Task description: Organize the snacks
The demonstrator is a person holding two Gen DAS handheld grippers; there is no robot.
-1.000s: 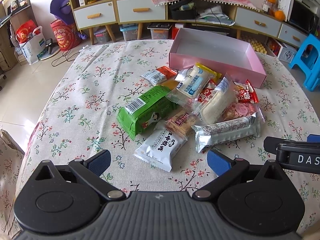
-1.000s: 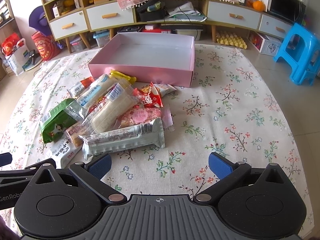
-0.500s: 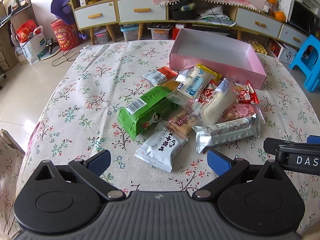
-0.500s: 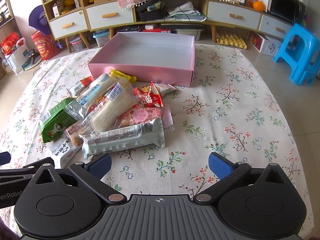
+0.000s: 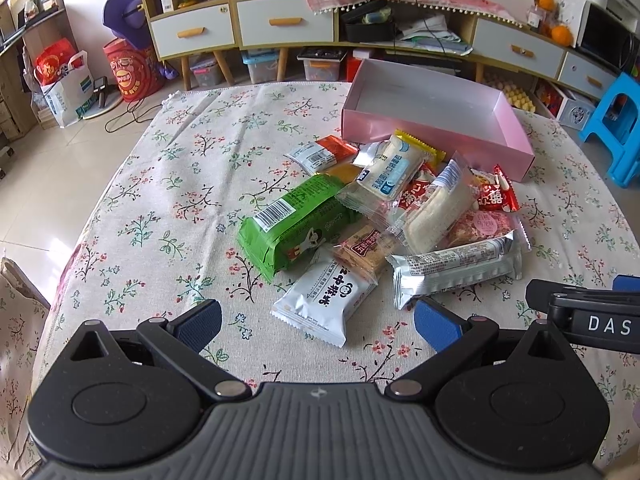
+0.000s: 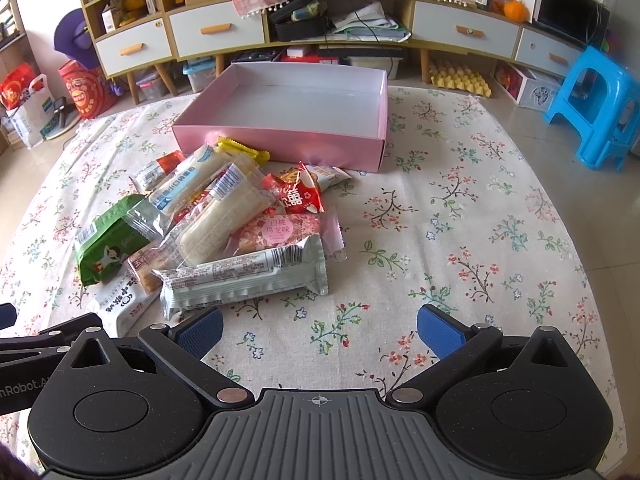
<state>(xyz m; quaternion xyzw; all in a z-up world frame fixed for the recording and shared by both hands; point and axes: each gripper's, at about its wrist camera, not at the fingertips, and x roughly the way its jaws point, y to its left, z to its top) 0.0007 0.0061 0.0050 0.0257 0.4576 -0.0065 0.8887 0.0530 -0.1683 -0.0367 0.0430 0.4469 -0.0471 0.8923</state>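
A pile of wrapped snacks lies on the flowered tablecloth: a green pack (image 5: 292, 224), a white pack (image 5: 324, 300), a long silver bar (image 5: 452, 266) (image 6: 244, 276), a pink pack (image 6: 280, 232) and a red pack (image 6: 300, 196). Behind the pile stands an empty pink box (image 5: 436, 120) (image 6: 288, 108). My left gripper (image 5: 318, 322) is open and empty, just short of the white pack. My right gripper (image 6: 318, 328) is open and empty, to the right of the silver bar's near end.
The flowered tablecloth (image 5: 168, 200) (image 6: 480, 220) covers the table. Cabinets with drawers (image 6: 208, 36) stand behind it. A blue stool (image 6: 592, 108) stands on the floor at the right. Bags (image 5: 64, 80) stand on the floor at the left.
Both grippers have barely moved; the views have shifted very slightly. Nothing was picked up or moved.
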